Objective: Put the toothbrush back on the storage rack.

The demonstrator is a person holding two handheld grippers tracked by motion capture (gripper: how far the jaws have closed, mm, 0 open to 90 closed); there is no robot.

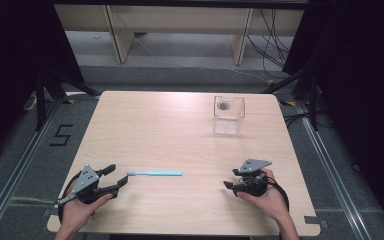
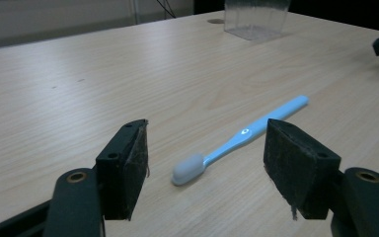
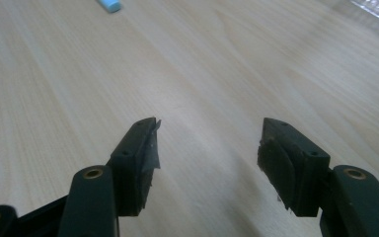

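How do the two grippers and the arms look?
The left gripper and right gripper are black, each with two blocky jaws, worn dark pads, brass-ringed holes, a grey three-cornered plate on top and a black trailing cable. The forearms are bare, with no sleeves.

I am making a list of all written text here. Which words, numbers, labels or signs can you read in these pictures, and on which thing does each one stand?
"5": black tape marking on the grey floor, left of the table.
Small white mark on the toothbrush handle: too small to read.
Clear box, left gripper, right gripper: no text to read.
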